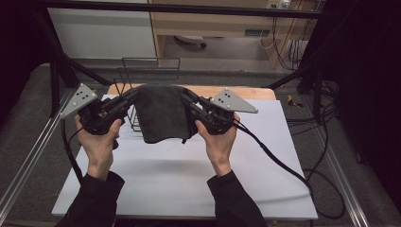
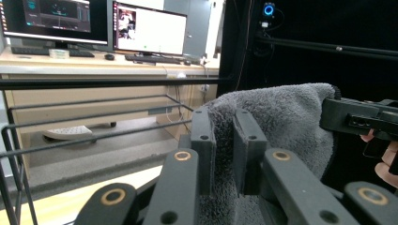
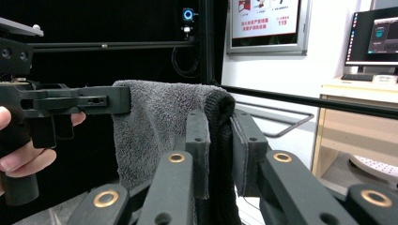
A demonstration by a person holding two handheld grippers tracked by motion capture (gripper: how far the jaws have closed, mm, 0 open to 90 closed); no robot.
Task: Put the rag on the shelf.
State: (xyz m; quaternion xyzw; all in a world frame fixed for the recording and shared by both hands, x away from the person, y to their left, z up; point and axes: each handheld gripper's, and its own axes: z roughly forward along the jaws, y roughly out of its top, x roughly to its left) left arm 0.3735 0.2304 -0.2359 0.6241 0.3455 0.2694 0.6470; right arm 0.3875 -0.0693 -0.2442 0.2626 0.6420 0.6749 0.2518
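1. a dark grey, fluffy terry towel (image 1: 162, 112) hangs stretched between two hand-held grippers above the far edge of the white sheet-covered table (image 1: 189, 175), just in front of a thin black wire rack (image 1: 142, 75).
2. the left gripper (image 1: 134, 94) is clenched on the towel's upper left corner; the right gripper (image 1: 187, 97) is clenched on its upper right corner, jaws pinching a folded hem.
3. risk, as a judgement: the soft, thick pile could slip from either pinch if the hands pull apart unevenly, or the drooping lower edge could snag the rack's wires.
4. the cloth looks limp and plush; the jaws are hard, flat and black.
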